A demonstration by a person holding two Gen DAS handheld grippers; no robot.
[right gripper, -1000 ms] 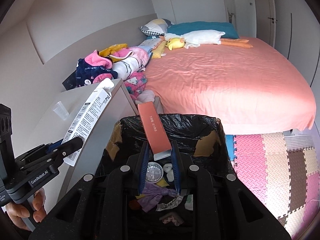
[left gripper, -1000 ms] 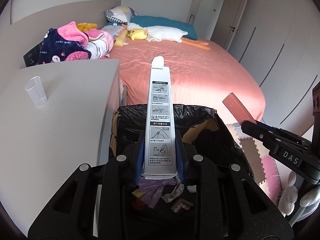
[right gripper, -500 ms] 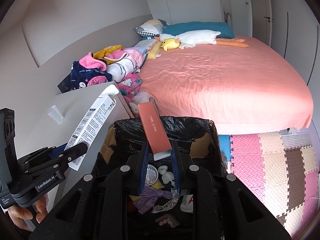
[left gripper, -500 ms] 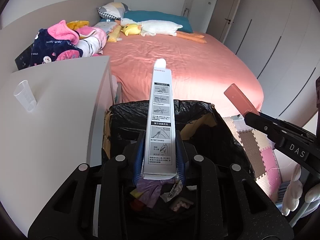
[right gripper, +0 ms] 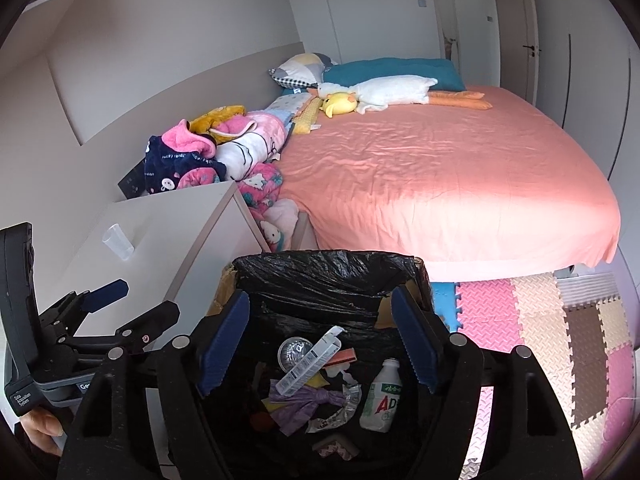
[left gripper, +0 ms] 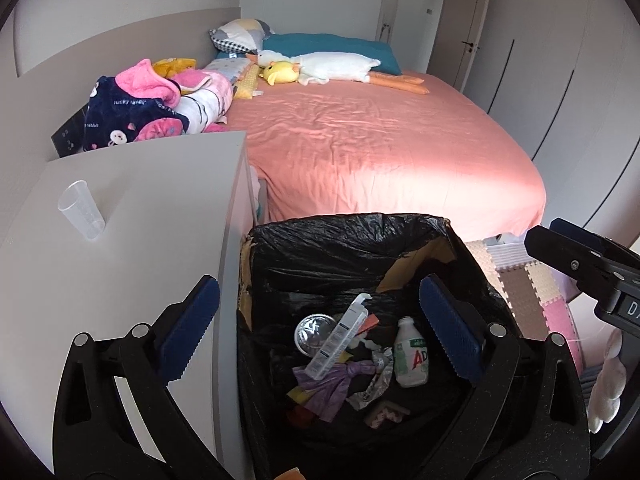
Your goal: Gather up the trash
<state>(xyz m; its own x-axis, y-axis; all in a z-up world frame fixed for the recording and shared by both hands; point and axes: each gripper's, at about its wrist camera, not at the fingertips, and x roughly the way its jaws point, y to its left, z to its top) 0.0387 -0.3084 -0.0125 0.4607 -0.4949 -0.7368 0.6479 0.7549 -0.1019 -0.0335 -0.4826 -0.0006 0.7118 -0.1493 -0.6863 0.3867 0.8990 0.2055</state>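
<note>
1. Both grippers hang over the trash bin point(left gripper: 352, 240) with their jaws spread wide and nothing between them: the left gripper point(left gripper: 320, 336) and the right gripper point(right gripper: 320, 336) are each empty.
2. Down in the bin, the white printed box point(left gripper: 338, 332) lies slanted across the heap, with the orange box point(right gripper: 340, 356) tucked just under its upper end (only a sliver of it shows).
3. One piece of likely trash is left outside: a clear plastic cup point(left gripper: 81, 210) standing upright on the white cabinet top point(left gripper: 152, 200), well apart from the bin. It looks light and thin-walled, so a hard squeeze could crush it, and a glancing finger could tip it and roll it off the edge.
4. The left gripper sits just beside the cabinet's edge; swinging across carelessly could knock a finger against it.
5. The black liner point(right gripper: 328, 272) is draped loosely over the cardboard rim, and torn cardboard shows at the corners. A gripper dipping too low could snag the plastic and drag it inward.
6. The two grippers are close together, so moving both at once risks a collision (the right gripper point(left gripper: 580, 264) already crowds the left camera's edge).
7. Whether the cup holds any liquid cannot be told.
</note>
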